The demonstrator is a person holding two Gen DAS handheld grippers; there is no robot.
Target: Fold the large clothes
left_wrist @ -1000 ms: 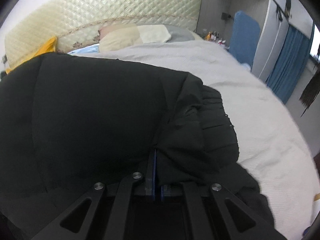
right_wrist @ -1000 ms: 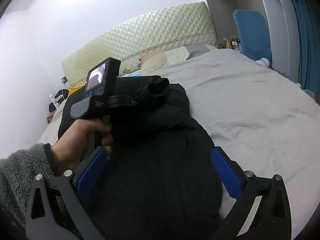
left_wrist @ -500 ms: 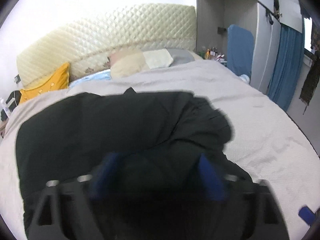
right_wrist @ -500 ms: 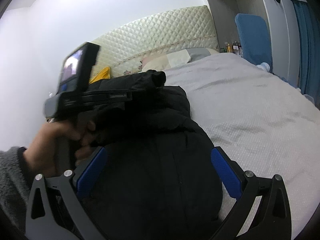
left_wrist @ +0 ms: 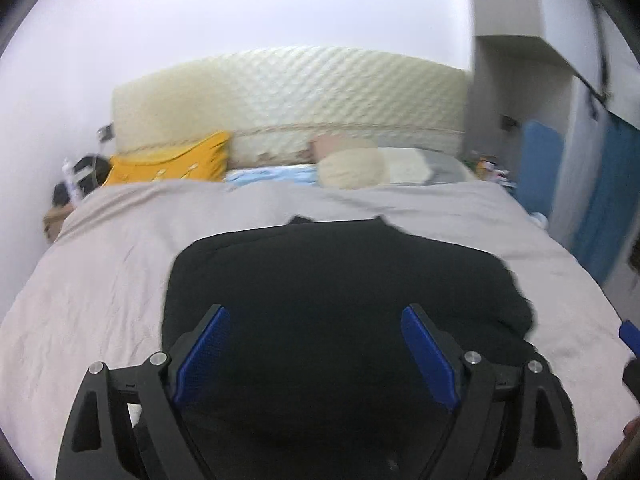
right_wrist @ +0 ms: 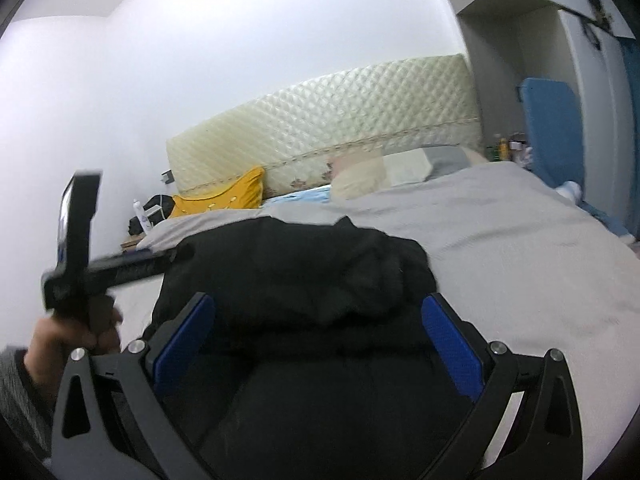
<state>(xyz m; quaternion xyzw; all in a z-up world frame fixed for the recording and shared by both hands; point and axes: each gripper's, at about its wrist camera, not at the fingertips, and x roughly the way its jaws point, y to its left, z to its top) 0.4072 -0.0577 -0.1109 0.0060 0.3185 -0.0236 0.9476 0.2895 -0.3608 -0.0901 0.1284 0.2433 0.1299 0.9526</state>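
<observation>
A large black padded jacket (left_wrist: 340,280) lies folded into a thick bundle on the grey bed cover (left_wrist: 100,272); it also shows in the right wrist view (right_wrist: 304,276). My left gripper (left_wrist: 316,344) is open and empty, its blue pads wide apart above the jacket's near part. My right gripper (right_wrist: 316,340) is open and empty over the jacket's near end. In the right wrist view the left gripper's body (right_wrist: 76,240) and the hand holding it are at the left, beside the jacket.
A quilted cream headboard (left_wrist: 288,92) stands at the far end, with a yellow pillow (left_wrist: 172,164) and a beige pillow (left_wrist: 352,168) below it. A wardrobe and blue curtain (left_wrist: 608,200) are at the right. A blue chair back (right_wrist: 552,128) stands beside the bed.
My left gripper let go of the jacket fabric, opened wide and pulled back and up. The jacket now lies as a folded bundle. My right gripper stayed open and tilted upward.
</observation>
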